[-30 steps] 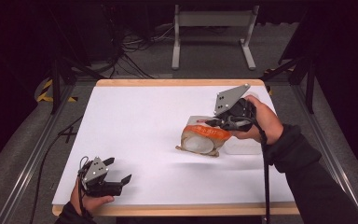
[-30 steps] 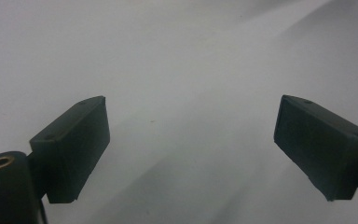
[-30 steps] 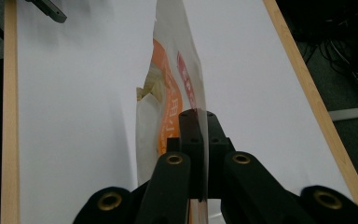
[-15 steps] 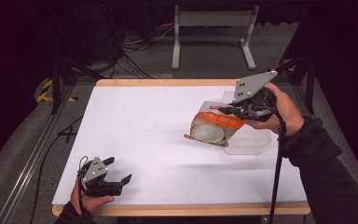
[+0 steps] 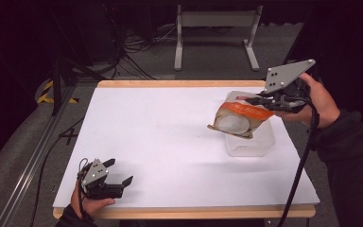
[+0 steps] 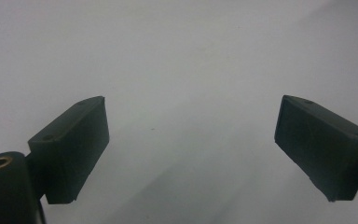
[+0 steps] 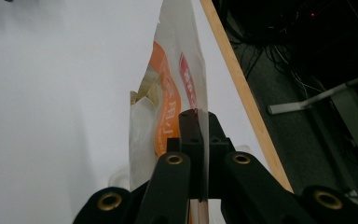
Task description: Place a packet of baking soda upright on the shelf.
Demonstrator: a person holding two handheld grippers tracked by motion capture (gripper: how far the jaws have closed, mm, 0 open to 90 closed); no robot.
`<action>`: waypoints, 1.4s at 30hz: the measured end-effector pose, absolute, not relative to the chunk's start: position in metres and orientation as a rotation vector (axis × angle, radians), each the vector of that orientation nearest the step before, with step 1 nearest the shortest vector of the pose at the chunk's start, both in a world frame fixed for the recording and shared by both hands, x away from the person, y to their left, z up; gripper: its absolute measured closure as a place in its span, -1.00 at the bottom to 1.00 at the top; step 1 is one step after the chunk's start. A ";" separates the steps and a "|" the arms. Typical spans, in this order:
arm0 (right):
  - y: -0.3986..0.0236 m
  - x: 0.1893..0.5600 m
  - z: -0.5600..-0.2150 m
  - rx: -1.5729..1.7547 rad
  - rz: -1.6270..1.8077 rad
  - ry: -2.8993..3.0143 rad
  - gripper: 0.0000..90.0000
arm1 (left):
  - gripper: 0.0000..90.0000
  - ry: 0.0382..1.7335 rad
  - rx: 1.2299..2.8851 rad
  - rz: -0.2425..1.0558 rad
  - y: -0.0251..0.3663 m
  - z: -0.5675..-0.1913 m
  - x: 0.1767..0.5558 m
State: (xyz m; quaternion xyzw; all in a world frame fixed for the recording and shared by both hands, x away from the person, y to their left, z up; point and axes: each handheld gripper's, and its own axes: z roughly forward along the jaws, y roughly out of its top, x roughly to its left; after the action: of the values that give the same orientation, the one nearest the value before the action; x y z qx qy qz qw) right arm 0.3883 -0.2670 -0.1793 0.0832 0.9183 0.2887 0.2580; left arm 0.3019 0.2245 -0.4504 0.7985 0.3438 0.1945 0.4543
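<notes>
My right gripper (image 5: 255, 101) is shut on the top edge of a clear food bag with an orange label (image 5: 238, 118) and holds it in the air over the right side of the table. In the right gripper view the bag (image 7: 168, 107) hangs edge-on, pinched between the two black jaws of that gripper (image 7: 199, 122). Under the bag stands a clear plastic container (image 5: 250, 144) on the white table top (image 5: 160, 132). My left gripper (image 5: 119, 172) rests at the front left corner, open, and the left gripper view has nothing between its pads (image 6: 74, 140).
The table's wooden edge (image 5: 170, 83) runs along the far side, with a grey metal stand (image 5: 215, 28) and cables on the dark floor behind. A black cable (image 5: 302, 165) trails down from the right gripper along the sleeve.
The right gripper has lifted the bag up off the table and carried it to the right, over the clear container. The left gripper has stayed where it was.
</notes>
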 end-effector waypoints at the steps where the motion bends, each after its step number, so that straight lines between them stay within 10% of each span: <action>1: -0.270 0.389 -0.179 0.227 0.773 2.492 1.00 | -0.76 0.852 1.972 0.481 0.225 -0.450 0.302; 42: -0.318 0.406 -0.240 0.227 0.668 2.693 1.00 | -0.77 0.838 2.011 0.477 0.221 -0.453 0.301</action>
State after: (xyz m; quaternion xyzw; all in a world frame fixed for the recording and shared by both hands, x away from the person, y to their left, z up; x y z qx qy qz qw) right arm 0.4059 -0.3175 -0.2402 0.0802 0.9519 0.2363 0.1779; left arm 0.3008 0.2209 -0.4526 0.8098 0.3375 0.1919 0.4399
